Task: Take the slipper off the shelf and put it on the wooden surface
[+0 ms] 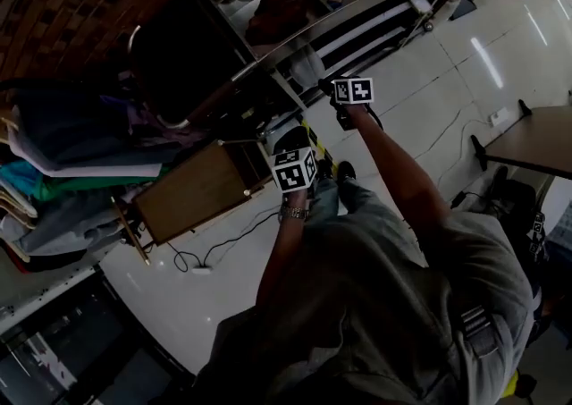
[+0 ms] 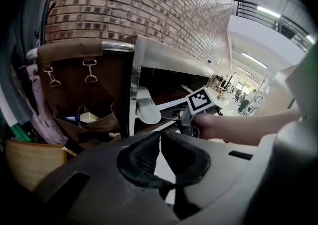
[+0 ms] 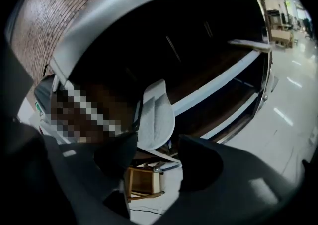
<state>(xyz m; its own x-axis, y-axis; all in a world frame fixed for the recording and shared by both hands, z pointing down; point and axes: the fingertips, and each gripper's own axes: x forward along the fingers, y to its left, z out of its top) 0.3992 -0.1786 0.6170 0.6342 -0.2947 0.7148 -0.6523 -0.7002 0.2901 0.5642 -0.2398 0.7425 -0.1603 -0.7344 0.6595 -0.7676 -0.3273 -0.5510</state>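
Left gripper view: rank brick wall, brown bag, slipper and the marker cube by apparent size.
1. brick wall
2. brown bag
3. slipper and marker cube: these look about the same size, so they are not ranked against each other.

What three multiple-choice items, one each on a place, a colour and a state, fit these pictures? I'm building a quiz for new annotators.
1. Where is the slipper? A. on the shelf B. in a drawer C. in a sink
2. What colour is the slipper? A. red B. light grey C. black
3. How do the right gripper's jaws stand? A. shut together B. clamped on a cup C. apart
Key: 1 A, it stands on the rack's shelf; 2 B, its surface is pale grey; 3 C, a clear gap shows between the jaws, with the slipper ahead.
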